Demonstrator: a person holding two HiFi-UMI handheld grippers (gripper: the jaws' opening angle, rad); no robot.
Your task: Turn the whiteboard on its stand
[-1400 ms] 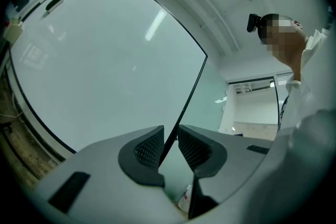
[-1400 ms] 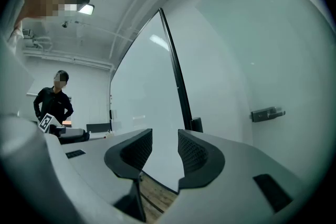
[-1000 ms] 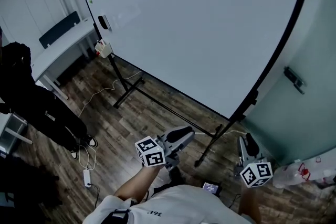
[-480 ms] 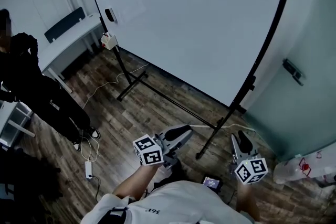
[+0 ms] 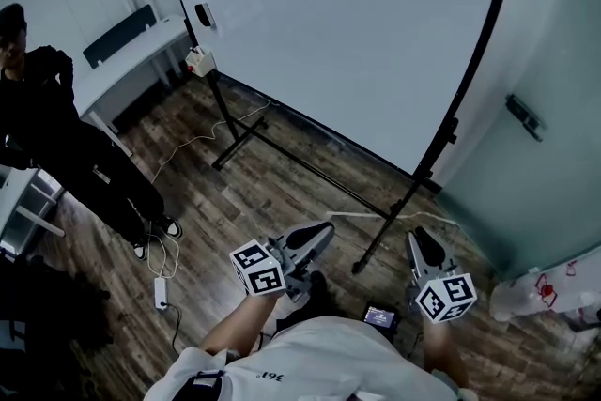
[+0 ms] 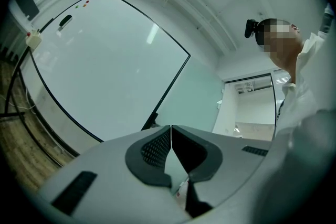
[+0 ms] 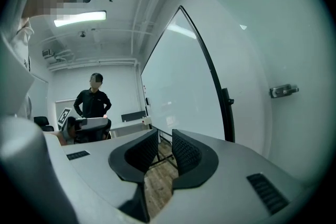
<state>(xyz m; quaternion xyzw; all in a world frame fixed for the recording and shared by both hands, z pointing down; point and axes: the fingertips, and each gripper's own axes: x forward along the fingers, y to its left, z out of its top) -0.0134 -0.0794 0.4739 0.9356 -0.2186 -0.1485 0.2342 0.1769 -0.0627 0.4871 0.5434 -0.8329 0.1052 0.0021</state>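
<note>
The whiteboard (image 5: pixel 347 23) is a large white panel in a black frame, carried on a black stand (image 5: pixel 441 146) whose right foot (image 5: pixel 374 251) rests on the wood floor. My left gripper (image 5: pixel 324 228) hovers low, just left of that foot, and touches nothing. Its jaws are shut tip to tip and empty in the left gripper view (image 6: pixel 171 126), with the board (image 6: pixel 105 60) ahead. My right gripper (image 5: pixel 416 235) is just right of the foot, apart from the post. It is open (image 7: pixel 164 132); the jaws have just been closing, with nothing between them.
A person in black (image 5: pixel 56 136) stands at the left by a white desk (image 5: pixel 122 61). A power strip with cables (image 5: pixel 160 291) lies on the floor. A frosted glass wall with a handle (image 5: pixel 526 117) is close behind the board's right edge. A small device (image 5: pixel 380 315) lies by my feet.
The board's left edge and stand have slid rightward in the head view. Both grippers now sit a little closer to the stand's right foot.
</note>
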